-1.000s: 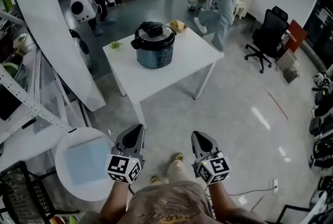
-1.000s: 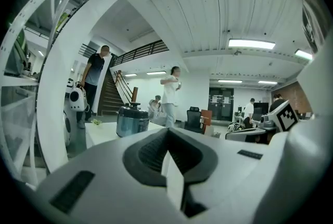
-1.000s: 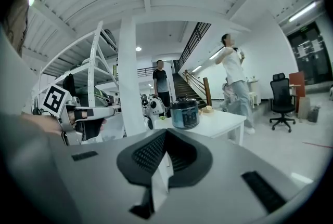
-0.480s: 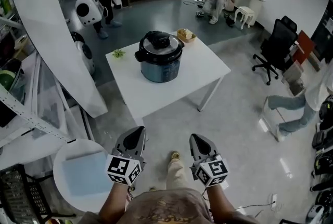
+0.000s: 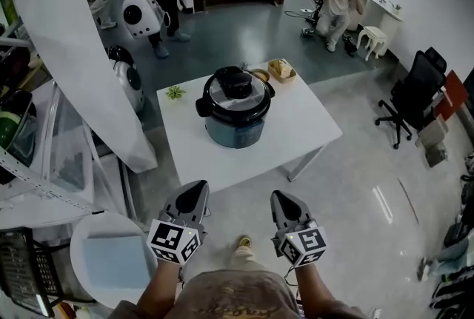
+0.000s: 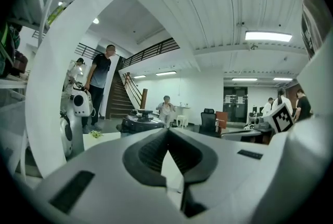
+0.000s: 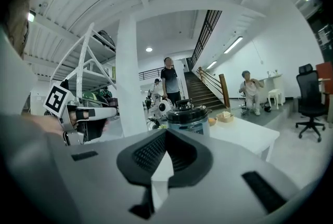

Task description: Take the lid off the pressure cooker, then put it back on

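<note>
A blue-grey pressure cooker (image 5: 235, 121) stands on a white table (image 5: 296, 132), with its dark lid (image 5: 237, 88) seated on top. The cooker (image 7: 187, 118) also appears ahead in the right gripper view, and the cooker (image 6: 139, 121) lies ahead in the left gripper view. My left gripper (image 5: 198, 190) and right gripper (image 5: 280, 197) are held side by side short of the table's near edge. Both are shut and empty, well apart from the cooker.
A small green plant (image 5: 175, 92) and a basket of food (image 5: 281, 69) sit on the table's far side. A round white side table (image 5: 111, 258) is at my left, beside a curved white column (image 5: 81, 51). People stand and sit beyond; a black office chair (image 5: 415, 92) is at the right.
The table and cooker have come nearer and lower in the head view as I moved toward them. Both grippers stay shut. A walking person has left the view.
</note>
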Motion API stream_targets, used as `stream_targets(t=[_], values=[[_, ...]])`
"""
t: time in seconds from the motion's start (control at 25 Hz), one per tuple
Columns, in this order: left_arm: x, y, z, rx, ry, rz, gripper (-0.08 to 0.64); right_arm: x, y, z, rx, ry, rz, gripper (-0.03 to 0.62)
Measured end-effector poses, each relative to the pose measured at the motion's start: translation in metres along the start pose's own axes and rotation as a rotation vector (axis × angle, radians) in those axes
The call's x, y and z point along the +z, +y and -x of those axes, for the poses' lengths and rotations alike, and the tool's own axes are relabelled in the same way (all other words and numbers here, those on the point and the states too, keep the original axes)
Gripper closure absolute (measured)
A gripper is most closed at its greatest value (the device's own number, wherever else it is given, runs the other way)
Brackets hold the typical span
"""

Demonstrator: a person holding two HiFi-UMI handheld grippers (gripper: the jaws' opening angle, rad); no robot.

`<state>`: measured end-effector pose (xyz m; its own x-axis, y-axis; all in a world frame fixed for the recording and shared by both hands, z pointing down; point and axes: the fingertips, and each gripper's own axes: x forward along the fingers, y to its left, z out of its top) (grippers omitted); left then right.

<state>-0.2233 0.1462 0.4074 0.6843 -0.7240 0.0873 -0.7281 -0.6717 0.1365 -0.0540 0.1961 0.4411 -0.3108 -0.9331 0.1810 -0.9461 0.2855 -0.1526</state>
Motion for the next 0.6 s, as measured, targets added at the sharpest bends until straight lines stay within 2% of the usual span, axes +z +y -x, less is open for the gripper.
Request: stream_targets(t=[0.4,0.6], values=[[0.017,0.006,-0.081,0.080,-0.033,-0.013,0.555,0.023,-0.073,-0.054,0.098,0.015,0.031,0.597],[0.020,0.018,-0.102,0.094,-0.020,-0.040,0.555,0.033,-0.085,-0.074,0.135,0.014,0.049,0.597]])
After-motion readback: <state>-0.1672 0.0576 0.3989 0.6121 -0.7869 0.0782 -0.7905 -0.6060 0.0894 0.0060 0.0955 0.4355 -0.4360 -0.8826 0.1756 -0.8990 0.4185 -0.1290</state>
